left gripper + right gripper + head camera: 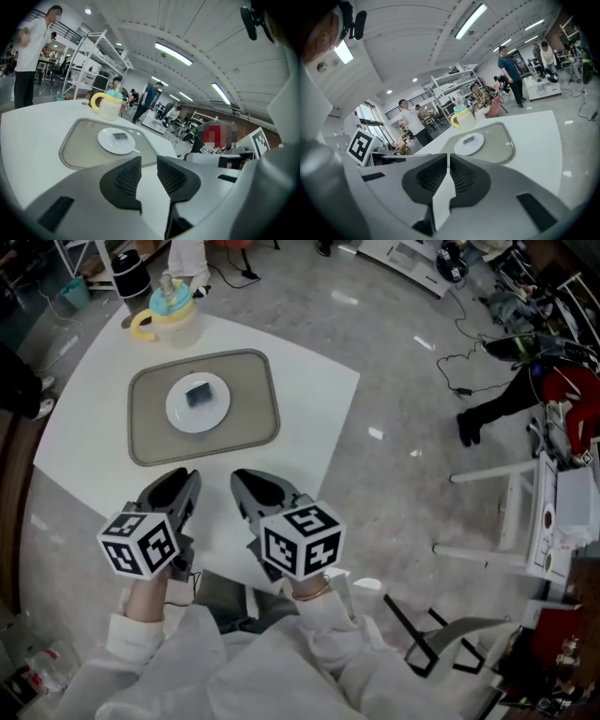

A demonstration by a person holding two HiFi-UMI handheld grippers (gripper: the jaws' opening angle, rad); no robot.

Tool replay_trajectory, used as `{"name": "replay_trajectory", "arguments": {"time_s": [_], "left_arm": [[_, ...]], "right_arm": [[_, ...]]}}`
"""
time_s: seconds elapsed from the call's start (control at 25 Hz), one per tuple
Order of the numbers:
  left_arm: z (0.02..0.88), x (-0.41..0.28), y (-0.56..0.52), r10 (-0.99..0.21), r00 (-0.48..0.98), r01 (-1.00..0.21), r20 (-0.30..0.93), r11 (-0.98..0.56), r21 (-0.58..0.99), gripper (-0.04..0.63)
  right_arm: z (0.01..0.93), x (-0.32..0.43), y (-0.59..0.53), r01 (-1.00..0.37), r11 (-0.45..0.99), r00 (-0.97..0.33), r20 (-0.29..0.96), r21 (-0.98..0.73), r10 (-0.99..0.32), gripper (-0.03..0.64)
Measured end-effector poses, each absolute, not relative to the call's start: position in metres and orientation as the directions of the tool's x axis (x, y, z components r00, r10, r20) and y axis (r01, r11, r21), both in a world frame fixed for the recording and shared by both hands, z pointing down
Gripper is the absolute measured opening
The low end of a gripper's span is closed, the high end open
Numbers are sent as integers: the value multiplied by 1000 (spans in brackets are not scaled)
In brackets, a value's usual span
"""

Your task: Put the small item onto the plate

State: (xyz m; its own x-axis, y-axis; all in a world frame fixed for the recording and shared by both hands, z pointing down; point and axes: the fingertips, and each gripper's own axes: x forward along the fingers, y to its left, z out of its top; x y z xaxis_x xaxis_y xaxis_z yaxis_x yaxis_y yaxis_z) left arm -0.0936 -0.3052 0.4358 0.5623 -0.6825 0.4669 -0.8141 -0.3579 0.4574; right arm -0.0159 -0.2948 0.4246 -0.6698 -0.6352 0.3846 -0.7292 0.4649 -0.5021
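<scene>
A small dark item [199, 394] lies on a round white plate [178, 415] that rests on a grey tray [150, 442] on the white table. Both grippers hover near the table's front edge, short of the tray. My left gripper [183, 480] stands open with nothing between its jaws; in the left gripper view [149, 161] it looks toward the plate [108, 144] and the item [120, 137]. My right gripper [246, 482] has its jaws almost together and empty. The right gripper view [448, 157] also shows the plate [459, 148] with the item [468, 139].
A pale cup with a yellow handle and a teal lid [171, 313] stands behind the tray at the table's far edge. Right of the table, on the floor, are white frames [502, 512], cables and a dark chair base [441, 643]. People stand in the background [28, 56].
</scene>
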Motion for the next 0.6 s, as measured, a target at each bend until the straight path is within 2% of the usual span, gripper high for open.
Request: {"name": "replay_trajectory", "arguments": {"time_s": [0.28,0.6], "left_arm": [[423,-56,-234,-678,612,-775,406,-413,478,36],[412,-32,-156,-702,623,-753,345,-418,508,15]], "right_arm": [[414,9,-225,-686,527,-719,355,-502,-597,17],[401,34,-154,-636,583,-764,305,-505,-569,16]]}}
